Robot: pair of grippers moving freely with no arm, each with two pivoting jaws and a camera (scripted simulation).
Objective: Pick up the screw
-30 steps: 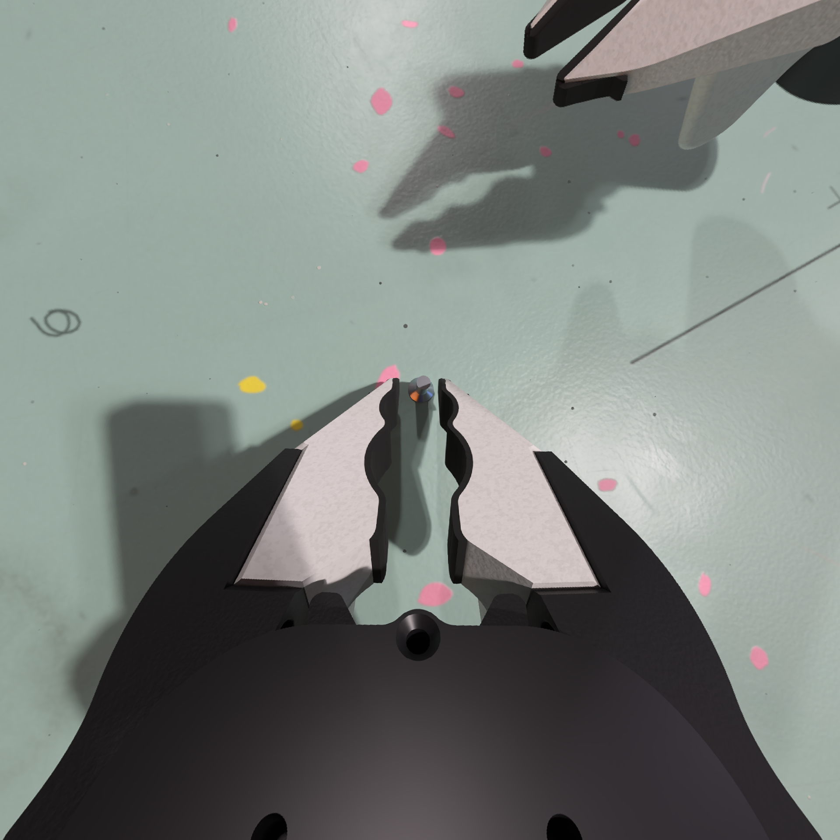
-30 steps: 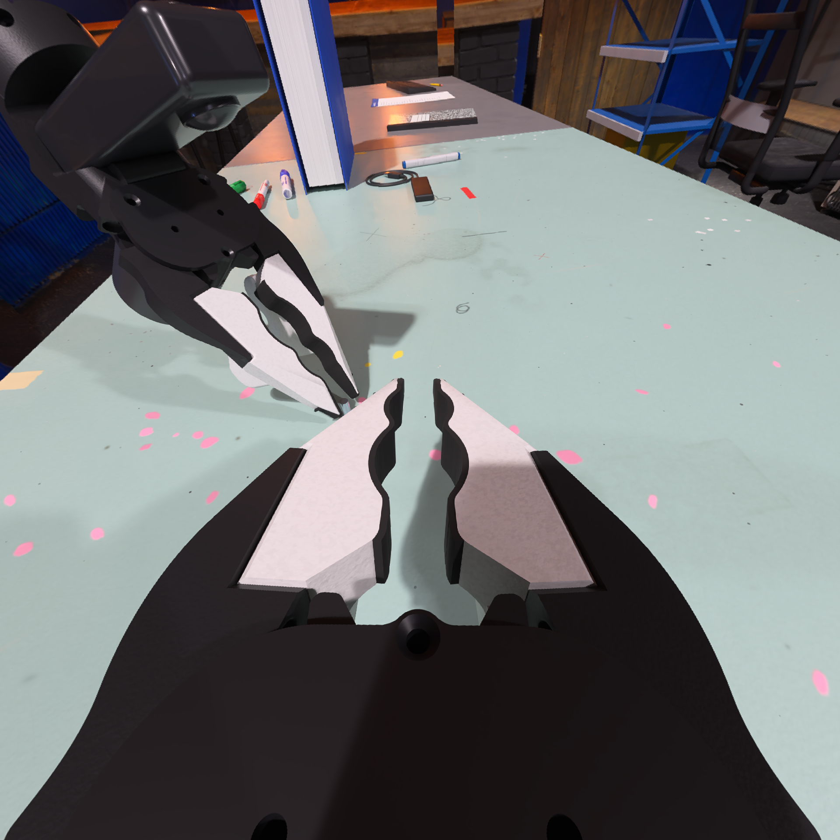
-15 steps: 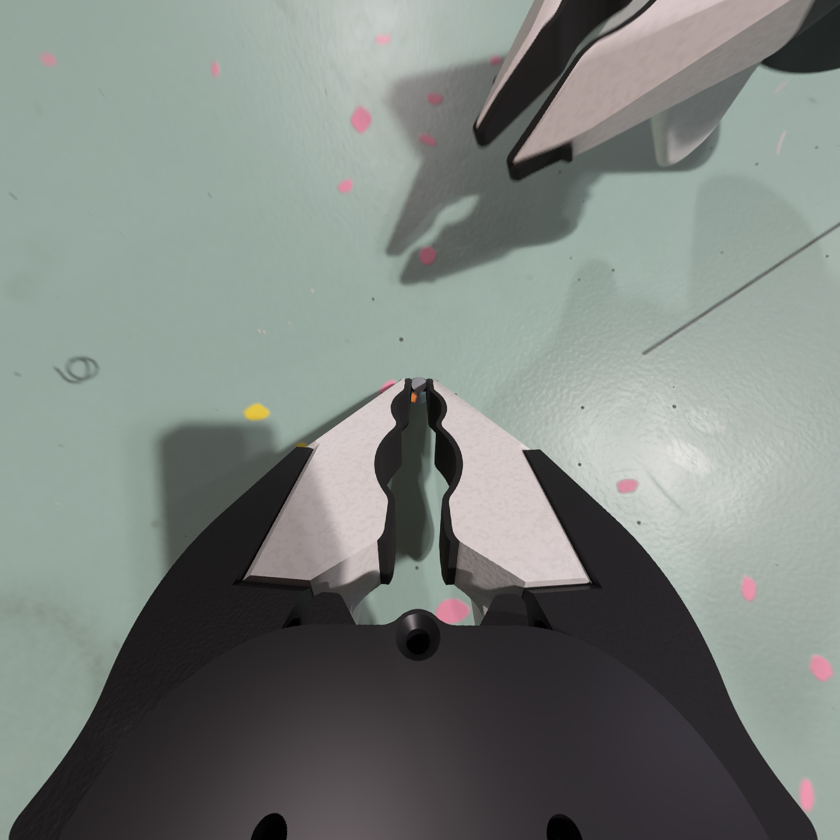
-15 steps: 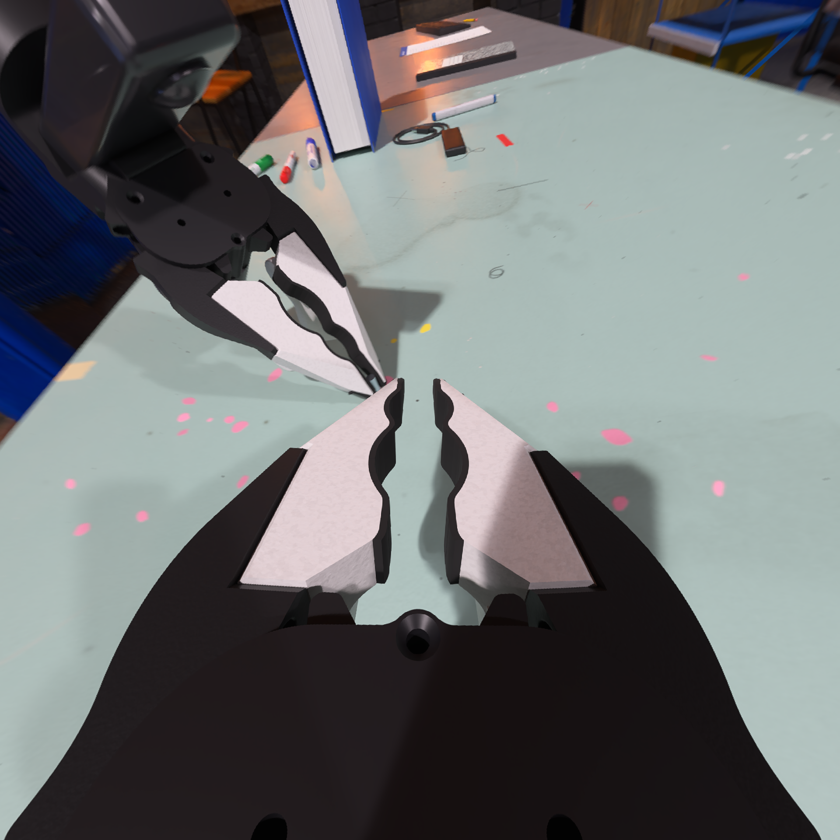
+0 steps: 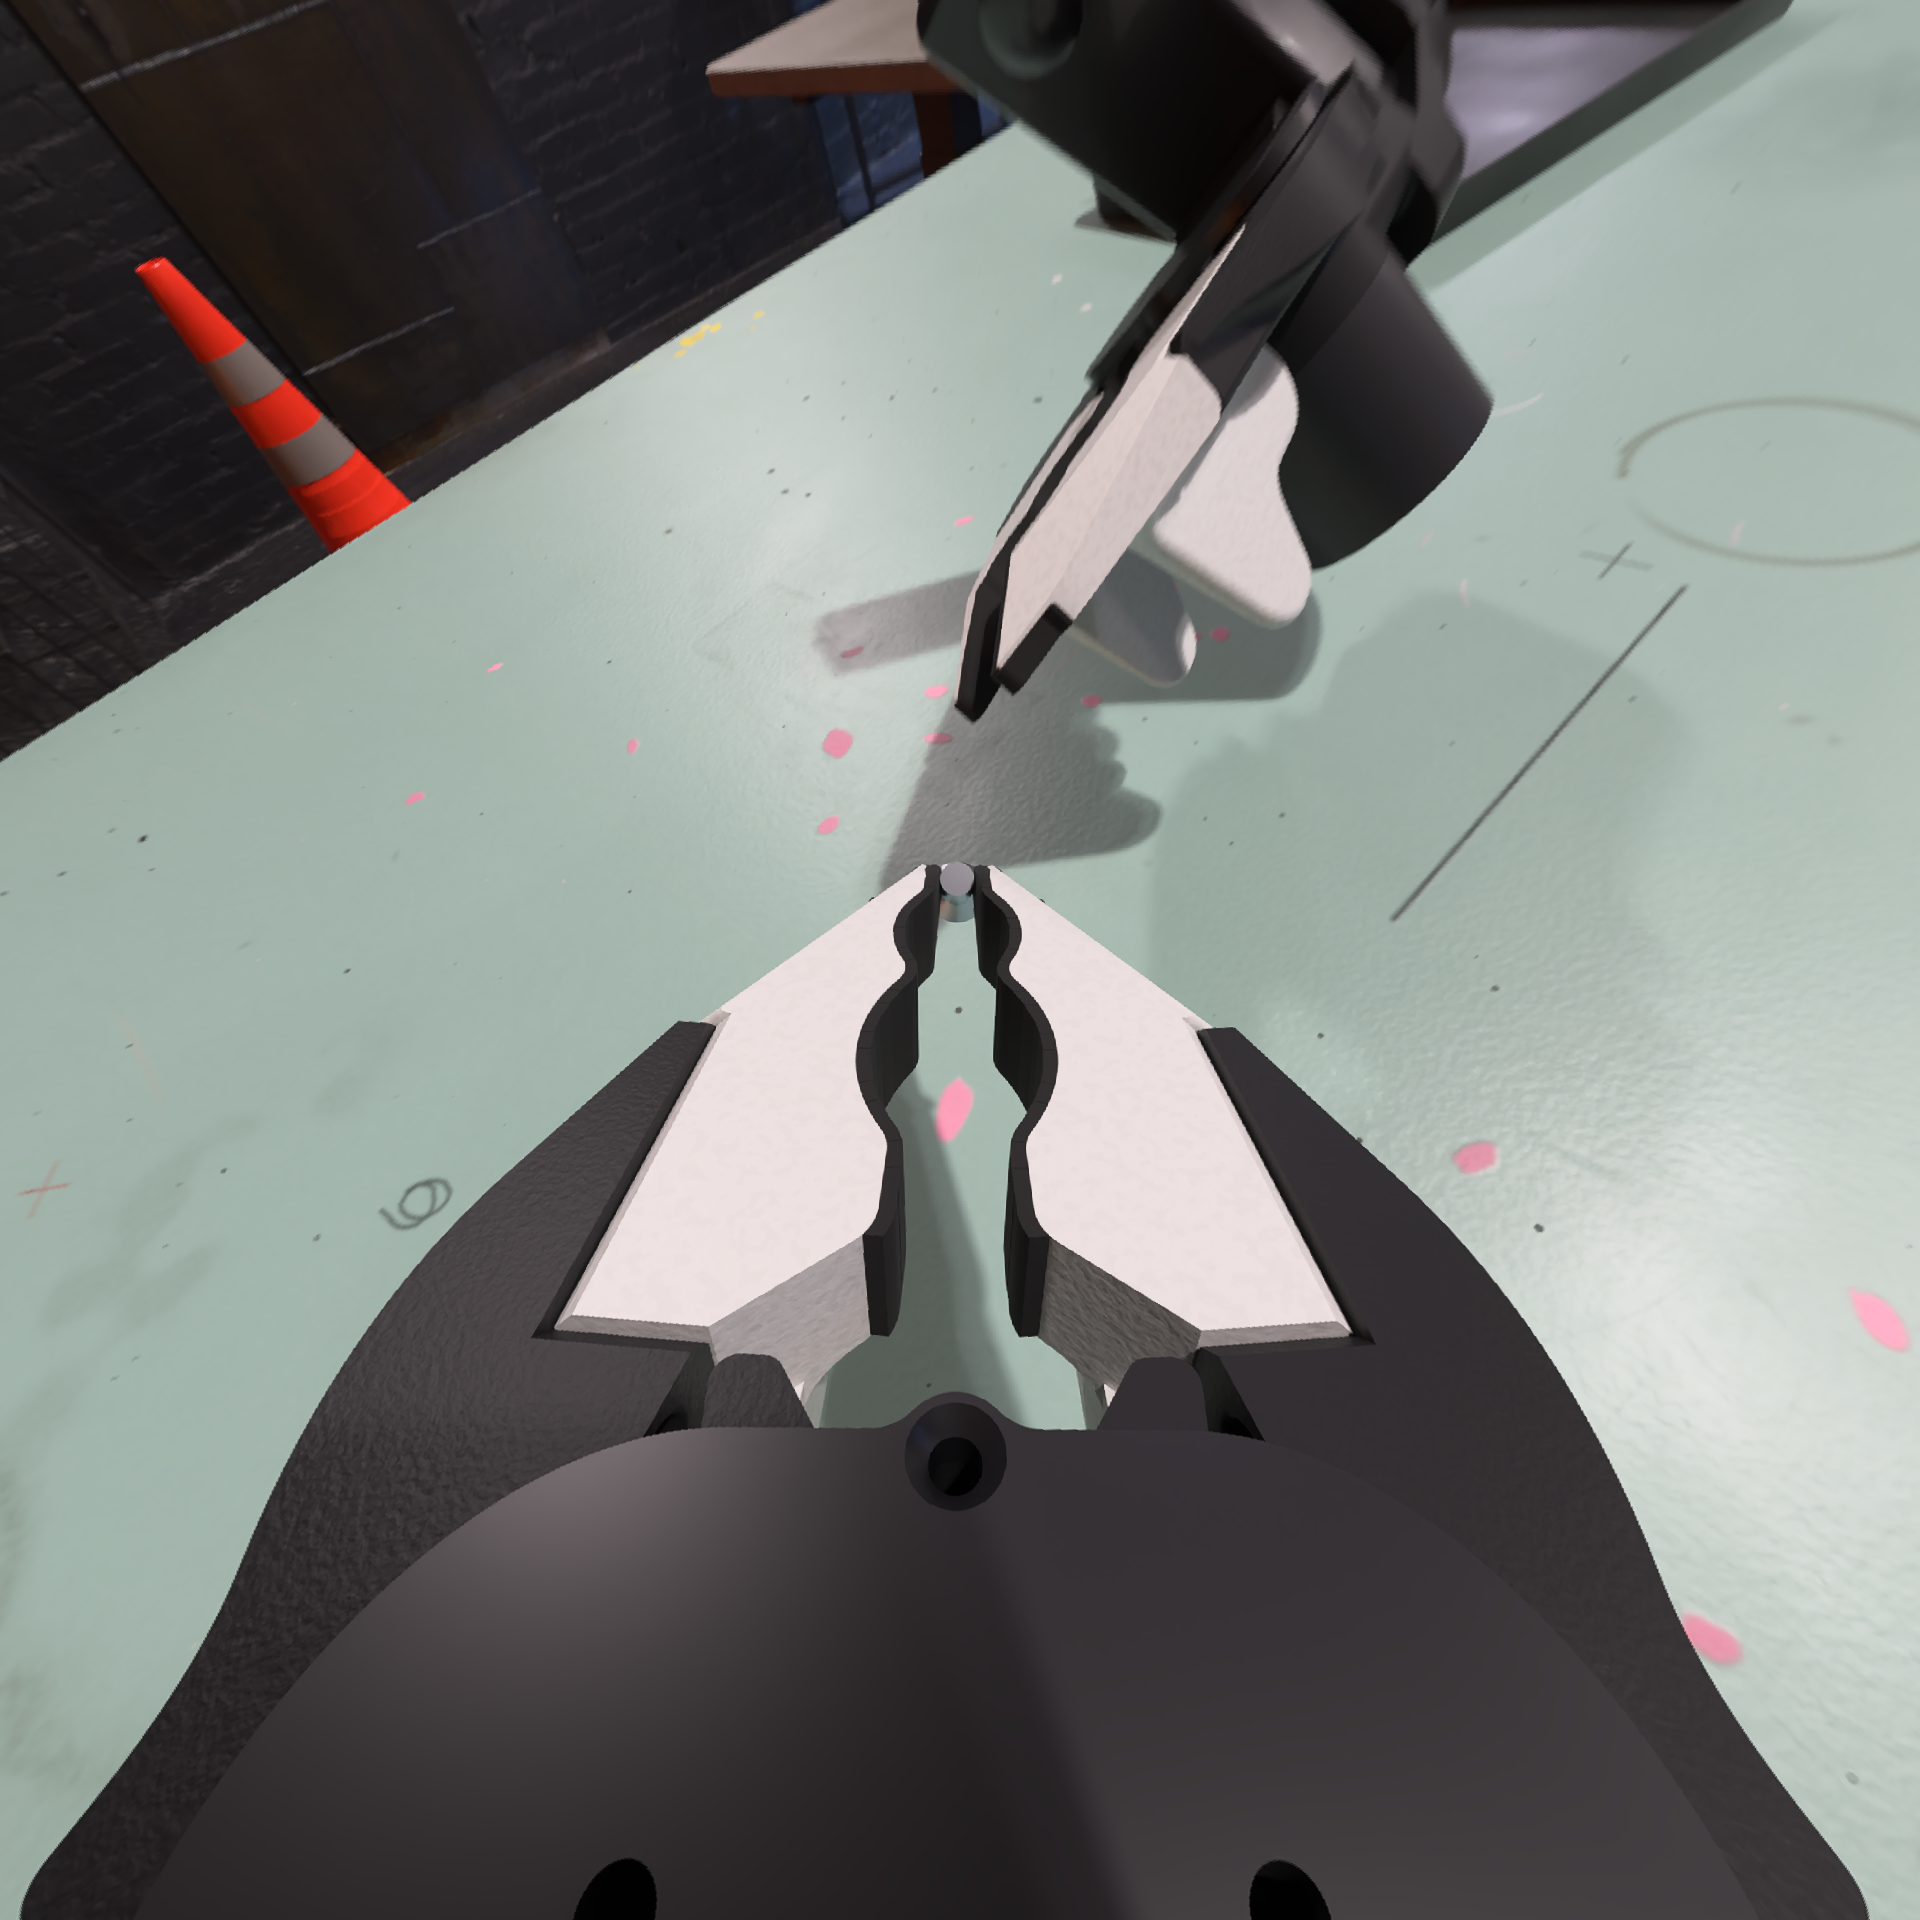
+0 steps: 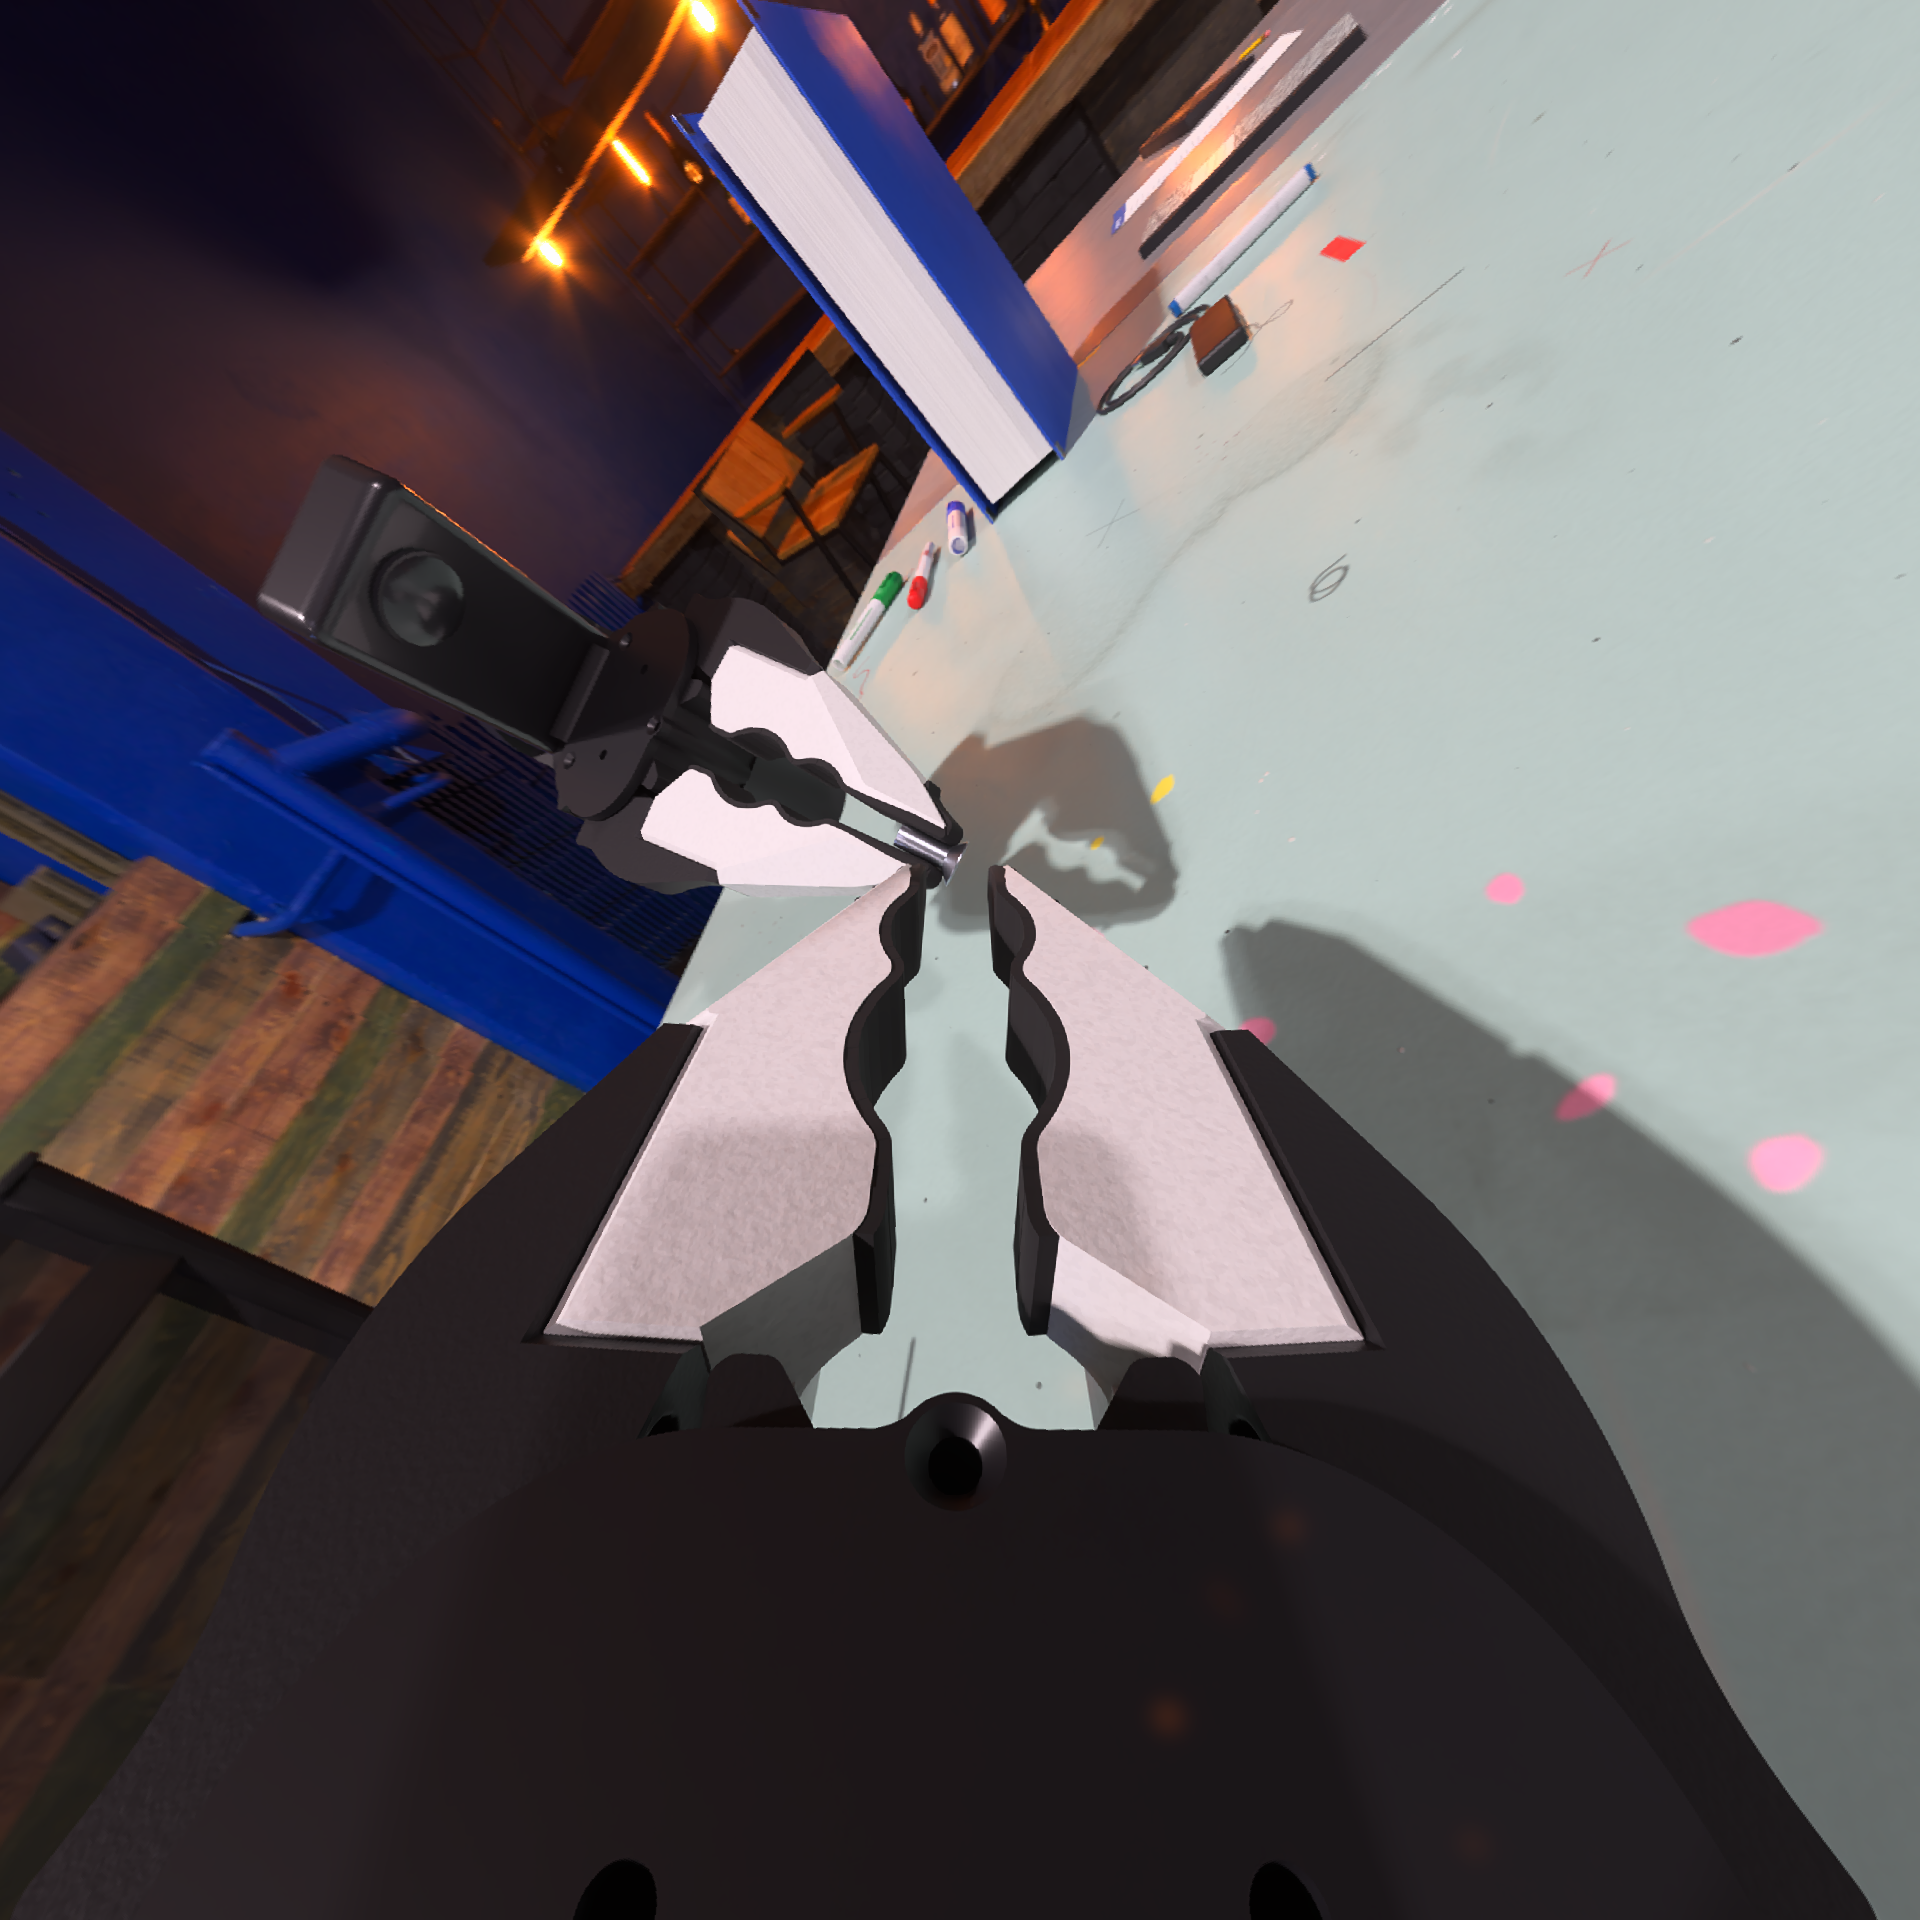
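Observation:
A small silver screw (image 5: 957, 884) sits pinched between the tips of my left gripper (image 5: 957, 881), which is shut on it and holds it above the pale green table (image 5: 520, 935). In the right wrist view the same screw (image 6: 928, 847) shows in the left gripper's tips (image 6: 925, 831), just off the tip of my right gripper's left finger. My right gripper (image 6: 951, 875) is open and empty, tilted sideways. It also shows in the left wrist view (image 5: 982, 696), hanging above the table beyond the screw.
A blue-covered book (image 6: 894, 270) stands at the table's far side with markers (image 6: 920, 582), a long marker (image 6: 1242, 239) and a small brown box with a cord (image 6: 1216, 332) near it. An orange cone (image 5: 270, 405) stands beyond the table's edge (image 5: 416, 499).
My left gripper has lifted and tilted up with the screw pinched in it. My right gripper has rolled sideways and moved so its tips sit close by the screw.

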